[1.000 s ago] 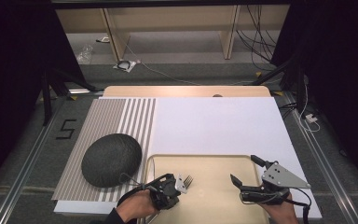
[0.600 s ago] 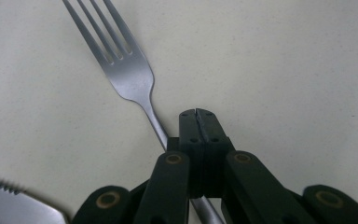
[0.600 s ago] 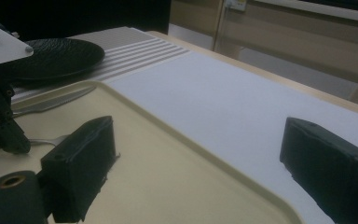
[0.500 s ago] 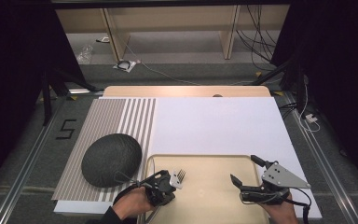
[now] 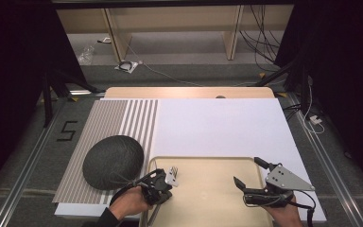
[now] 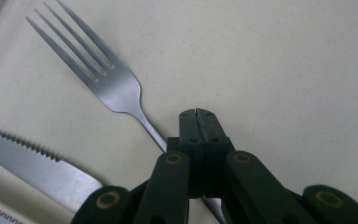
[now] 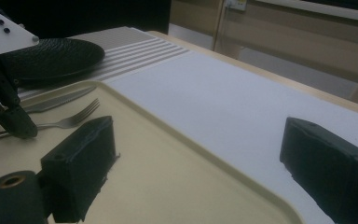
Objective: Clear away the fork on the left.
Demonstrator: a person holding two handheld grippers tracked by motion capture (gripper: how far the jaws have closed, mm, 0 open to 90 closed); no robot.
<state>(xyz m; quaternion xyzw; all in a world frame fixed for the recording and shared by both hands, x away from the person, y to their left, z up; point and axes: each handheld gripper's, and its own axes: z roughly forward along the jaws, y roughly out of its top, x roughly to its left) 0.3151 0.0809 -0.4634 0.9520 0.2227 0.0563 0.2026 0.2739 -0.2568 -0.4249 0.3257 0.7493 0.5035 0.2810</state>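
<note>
The table top is spread with a white sheet, and a striped mat covers its 9 o'clock side. On the near edge, toward 6 o'clock, lies a cream tray, its raised rim running just beside the mat. At about 8 o'clock a dark round plate, ribbed all over, sits on the stripes, close against the tray's left rim. On the tray's 9 o'clock edge lie a fork, tines pointing toward 12 o'clock, and a serrated knife alongside it on the rim side, the two near each other but apart at their tips. The left gripper is lowered over the fork's handle, its jaws pressed together with no gap between them; the handle runs underneath them, and I cannot make out whether it is pinched or merely lies below. The left hand comes in from 7 o'clock, gripping the tool low over the tray. The right gripper hovers at 5 o'clock above bare tray, jaws spread wide with nothing between them, aimed toward 10 o'clock across the tray, and the right hand holds it from behind.
</note>
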